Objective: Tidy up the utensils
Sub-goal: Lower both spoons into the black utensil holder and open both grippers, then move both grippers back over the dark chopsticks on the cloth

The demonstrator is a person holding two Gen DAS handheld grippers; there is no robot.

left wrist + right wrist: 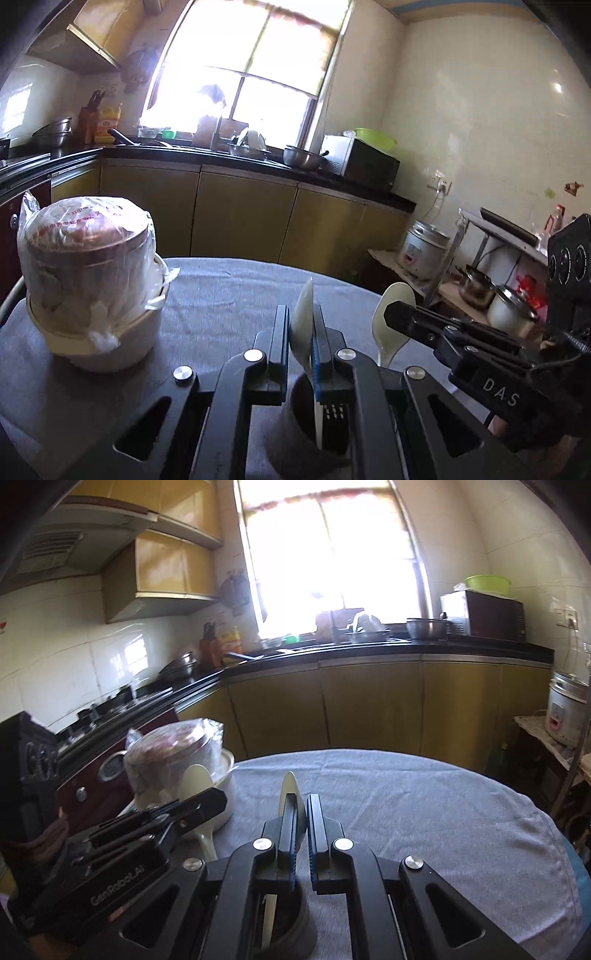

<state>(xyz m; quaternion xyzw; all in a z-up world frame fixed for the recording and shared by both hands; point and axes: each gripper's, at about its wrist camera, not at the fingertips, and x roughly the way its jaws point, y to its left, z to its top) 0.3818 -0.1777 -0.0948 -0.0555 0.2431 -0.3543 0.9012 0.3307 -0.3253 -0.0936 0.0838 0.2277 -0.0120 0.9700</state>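
The left wrist view shows the left gripper (300, 325) with its black fingers (279, 332) clenched on a pale cream plastic spoon (301, 321). The spoon stands on edge between them, bowl up, and its handle goes down into a dark round cup (295, 435) on the bench (229, 288), a round one under a grey cloth. This view also shows the right gripper (397, 314) coming in from the right side, grasping a second pale cream spoon (395, 295) with its bowl facing the camera. A bit of a hand shows at the lower right edge.

The right wrist view shows the same things from the other side. Here the right gripper (301, 808) is in the middle, its fingers (288, 819) nearly closed on the second spoon (290, 786), seen thin and edge-on. Its handle reaches down into the dark cup (288, 923). The left gripper (207, 797) lies at the left, with the first spoon (195, 775) showing its wide bowl.

Only the left view shows the shelf with small pots at the far right. Only the right view shows the range hood at the upper left.

A white pot (110, 343) holding a tin wrapped in a clear plastic bag (85, 251) stands on the left of the bench.

The cup is mostly hidden behind the gripper bodies in both views. The window is too bright to see through.

Both grippers point forward and a little downward, close side by side.
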